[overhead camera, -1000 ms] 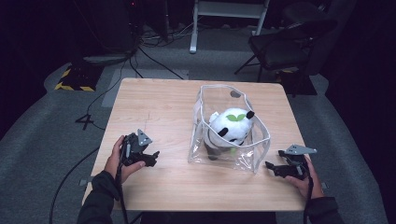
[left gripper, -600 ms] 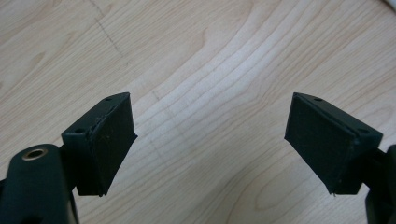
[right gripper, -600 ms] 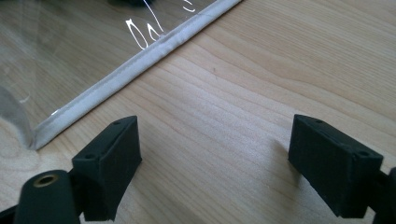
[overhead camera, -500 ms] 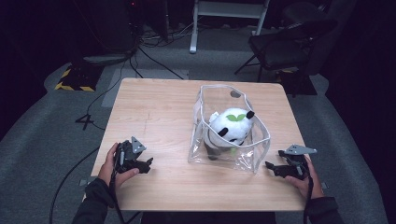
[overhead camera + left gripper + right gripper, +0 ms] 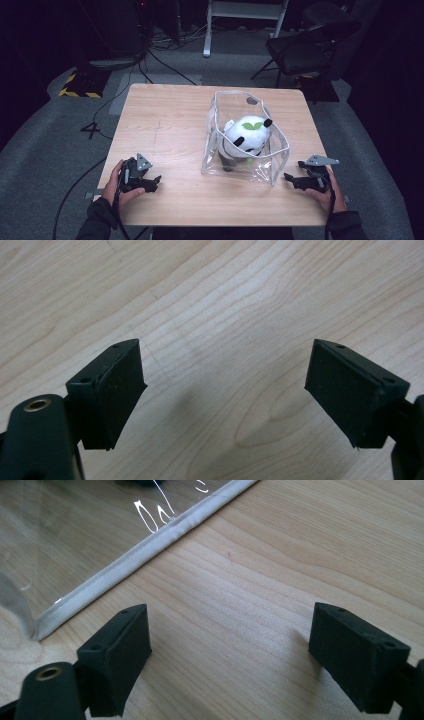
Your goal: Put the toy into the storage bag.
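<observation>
A clear plastic bag (image 5: 235,165) with white trim stands open on the wooden table (image 5: 165,125). Inside it sits a white plush panda (image 5: 247,134) with black ears and a green leaf on its head. My left gripper (image 5: 155,181) rests low at the table's front left, far from the bag, jaws apart over bare wood (image 5: 225,385) with nothing between them. At the front right my right gripper (image 5: 289,177) lies just right of the bag's lower corner, open and empty. The bag's white seam (image 5: 145,540) runs diagonally just beyond its jaws.
A dark chair (image 5: 305,45) and a white frame (image 5: 245,15) stand on the grey floor beyond the table's far edge. Cables (image 5: 100,120) trail on the floor at the left. Bare wood spreads left of the bag.
My left gripper has come down and toward the front edge of the table, settling near the front left corner. The right gripper, the bag and the panda have stayed put.
</observation>
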{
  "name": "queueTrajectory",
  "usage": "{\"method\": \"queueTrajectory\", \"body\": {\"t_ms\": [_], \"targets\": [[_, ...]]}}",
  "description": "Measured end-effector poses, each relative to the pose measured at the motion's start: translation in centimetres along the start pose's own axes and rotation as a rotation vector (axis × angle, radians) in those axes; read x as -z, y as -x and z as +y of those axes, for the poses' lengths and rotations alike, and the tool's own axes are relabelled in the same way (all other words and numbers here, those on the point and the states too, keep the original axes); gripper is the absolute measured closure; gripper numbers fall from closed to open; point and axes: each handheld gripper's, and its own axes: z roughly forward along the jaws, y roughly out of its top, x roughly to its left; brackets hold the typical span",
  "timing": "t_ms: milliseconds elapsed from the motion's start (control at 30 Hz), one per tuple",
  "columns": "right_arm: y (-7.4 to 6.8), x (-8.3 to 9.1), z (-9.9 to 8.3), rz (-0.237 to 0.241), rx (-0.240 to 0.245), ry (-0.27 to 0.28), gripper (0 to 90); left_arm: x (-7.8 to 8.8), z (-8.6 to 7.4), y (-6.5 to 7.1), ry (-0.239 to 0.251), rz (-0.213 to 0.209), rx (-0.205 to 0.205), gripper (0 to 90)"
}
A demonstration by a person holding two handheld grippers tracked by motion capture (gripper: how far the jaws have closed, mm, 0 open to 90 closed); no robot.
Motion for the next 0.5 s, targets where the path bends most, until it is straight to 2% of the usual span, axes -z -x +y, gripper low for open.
{"method": "queueTrajectory", "body": {"t_ms": [267, 500], "targets": [[0.0, 0.0, 0.0, 0.000, 0.000, 0.000, 16.7, -0.4, -1.0, -0.1, -0.012, -0.005, 0.028, 16.1], [0.0, 0.0, 0.0, 0.000, 0.000, 0.000, 16.7, -0.2, -1.9, -0.5, 0.013, -0.020, 0.086, 16.1]]}}
